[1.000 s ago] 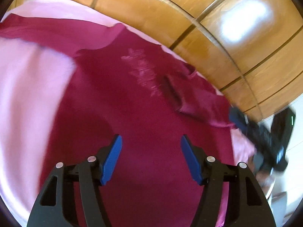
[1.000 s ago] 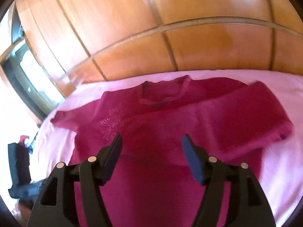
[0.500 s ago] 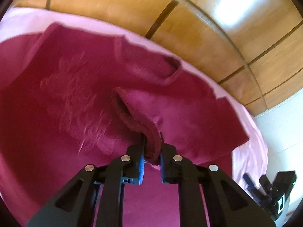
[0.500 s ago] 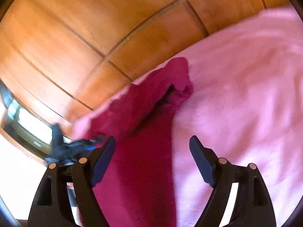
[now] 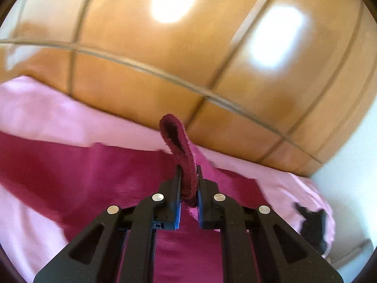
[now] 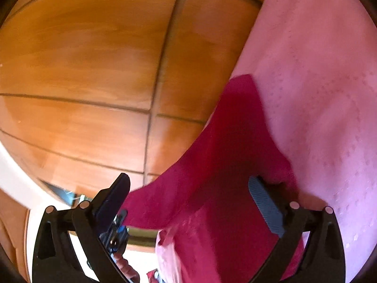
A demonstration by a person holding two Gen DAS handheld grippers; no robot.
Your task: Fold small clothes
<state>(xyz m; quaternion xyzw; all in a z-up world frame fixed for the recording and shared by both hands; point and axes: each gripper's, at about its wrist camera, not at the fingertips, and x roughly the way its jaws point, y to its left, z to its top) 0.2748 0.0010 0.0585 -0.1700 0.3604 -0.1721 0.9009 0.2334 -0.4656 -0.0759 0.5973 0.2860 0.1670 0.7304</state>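
Note:
A maroon long-sleeved top lies spread on a pink bed sheet. My left gripper is shut on a sleeve cuff, which loops up above the pads, lifted off the bed. In the right wrist view the picture is rolled. My right gripper hangs over the top's edge on the pink sheet. Its jaws are opening wide; maroon cloth lies between the fingers, and the pads do not press on it. The right gripper also shows small in the left wrist view.
A glossy wooden wardrobe stands right behind the bed and fills the upper half of both views. A white wall is at the right. The left gripper and a hand show low in the right wrist view.
My left gripper went from open over the top to shut on the sleeve cuff and has lifted it. My right gripper rolled, moved to the top's side edge and spread its jaws wider.

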